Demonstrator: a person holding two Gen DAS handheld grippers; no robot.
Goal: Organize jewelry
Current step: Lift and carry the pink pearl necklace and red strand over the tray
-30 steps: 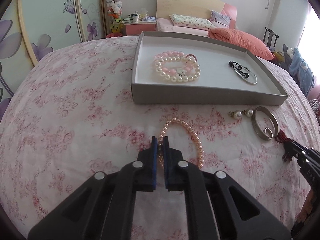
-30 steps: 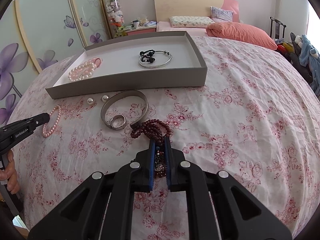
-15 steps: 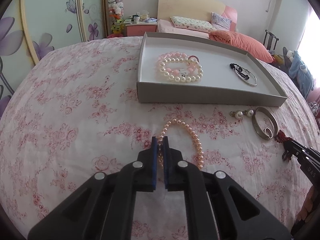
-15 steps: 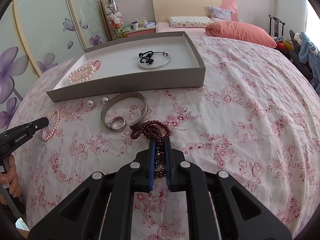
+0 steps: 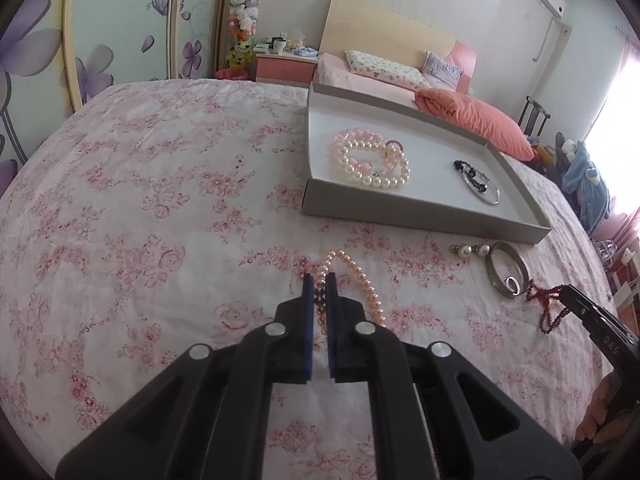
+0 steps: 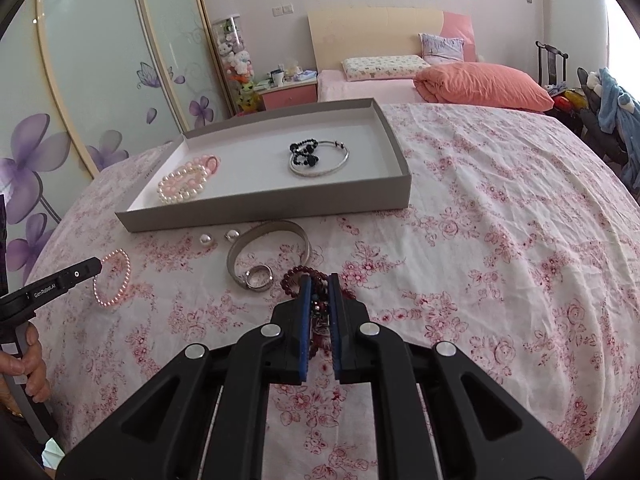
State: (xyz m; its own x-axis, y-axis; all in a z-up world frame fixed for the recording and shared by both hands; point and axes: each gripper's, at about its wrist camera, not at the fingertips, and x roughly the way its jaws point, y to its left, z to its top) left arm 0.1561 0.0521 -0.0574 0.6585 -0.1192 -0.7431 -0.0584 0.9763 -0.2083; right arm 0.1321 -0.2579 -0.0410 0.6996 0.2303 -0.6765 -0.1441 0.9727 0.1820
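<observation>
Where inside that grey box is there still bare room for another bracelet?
In the tray, bare floor lies between the pearl bracelets and the silver bangle, and along the right wall. The left end is crowded.

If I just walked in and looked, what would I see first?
Probably the two black grippers with blue pads, each pinching beads on the pink flowered bedspread: the left gripper is shut on a pink pearl bracelet, the right gripper on a dark red bead bracelet. Just behind them sits a shallow grey cardboard tray holding white and pink pearl bracelets at its left and a silver bangle with black beads further right.
</observation>
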